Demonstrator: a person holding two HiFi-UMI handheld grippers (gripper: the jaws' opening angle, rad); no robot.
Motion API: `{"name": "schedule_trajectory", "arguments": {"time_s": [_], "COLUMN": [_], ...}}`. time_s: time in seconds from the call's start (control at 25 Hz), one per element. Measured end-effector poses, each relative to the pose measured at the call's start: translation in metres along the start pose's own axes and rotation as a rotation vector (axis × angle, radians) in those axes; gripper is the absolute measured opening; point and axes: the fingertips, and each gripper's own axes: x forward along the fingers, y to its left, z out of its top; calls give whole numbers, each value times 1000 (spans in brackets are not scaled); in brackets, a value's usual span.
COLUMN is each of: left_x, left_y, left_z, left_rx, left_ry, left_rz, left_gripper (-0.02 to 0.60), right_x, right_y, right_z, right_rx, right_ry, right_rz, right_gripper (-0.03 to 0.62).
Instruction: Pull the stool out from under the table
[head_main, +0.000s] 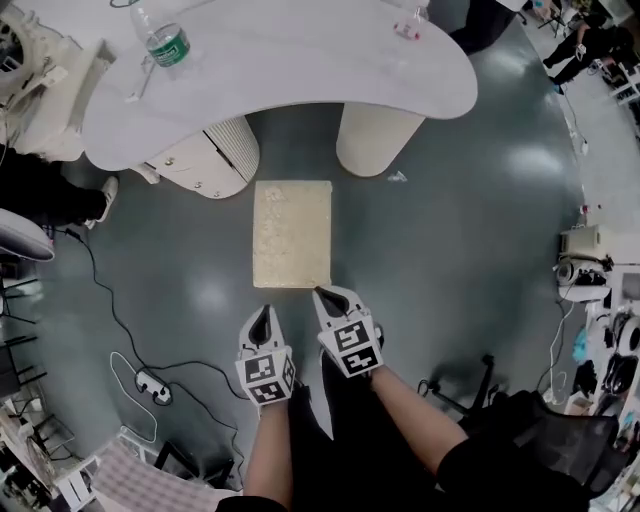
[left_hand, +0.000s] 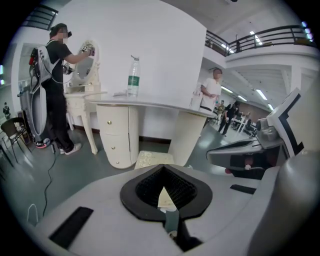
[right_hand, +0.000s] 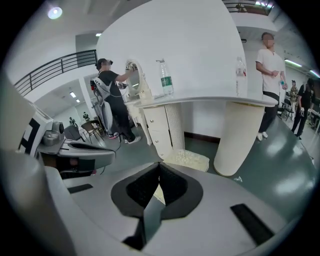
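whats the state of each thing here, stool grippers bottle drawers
stool: upright, out from under the table
left gripper: shut, empty
right gripper: shut, empty
water bottle: upright on the table
drawers: shut

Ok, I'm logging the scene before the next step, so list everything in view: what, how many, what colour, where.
table: one, white, at the top of the head view
stool: one, cream, on the floor just in front of the table
water bottle: one, clear with a green label, on the table's left part
small bottle: one, clear with a reddish label, on the table's right part
power strip: one, white, on the floor at left, with a cable
person in black: one, standing left of the table
person in a white top: one, standing beyond the table
left gripper: one, white and black, shut, empty, short of the stool
right gripper: one, white and black, shut, tip at the stool's near edge
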Motion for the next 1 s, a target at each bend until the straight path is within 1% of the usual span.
{"name": "schedule_trajectory", "arguments": {"time_s": [0.08, 0.2, 0.36, 0.52, 0.68, 0.8, 1.0], "left_x": [-20, -38, -60, -73, -87, -100, -101], "left_y": [-7, -16, -22, -27, -28, -29, -28], "left_z": [18, 38, 63, 90, 116, 125, 129], "left_rx": [14, 59, 81, 106, 159, 175, 191], "left_ry": [4, 8, -7, -21, -44, -58, -62], "left_rz": [-22, -53, -99, -143, -192, -226, -261], "left_gripper": [5, 5, 5, 5, 5, 5, 5], "right_x": [-21, -39, -63, -89, -106, -118, -115], "right_y": [7, 16, 29, 34, 43, 55, 71], "right_z": [19, 38, 61, 89, 107, 113, 126], "right_rx": [-12, -41, -66, -47, -35, -40, -70], "right_ry": [-5, -10, -36, -85, -128, -125, -128], "right_rz": [1, 0, -11, -29, -54, -72, -89], "right_gripper": [6, 6, 6, 6, 6, 6, 6]}}
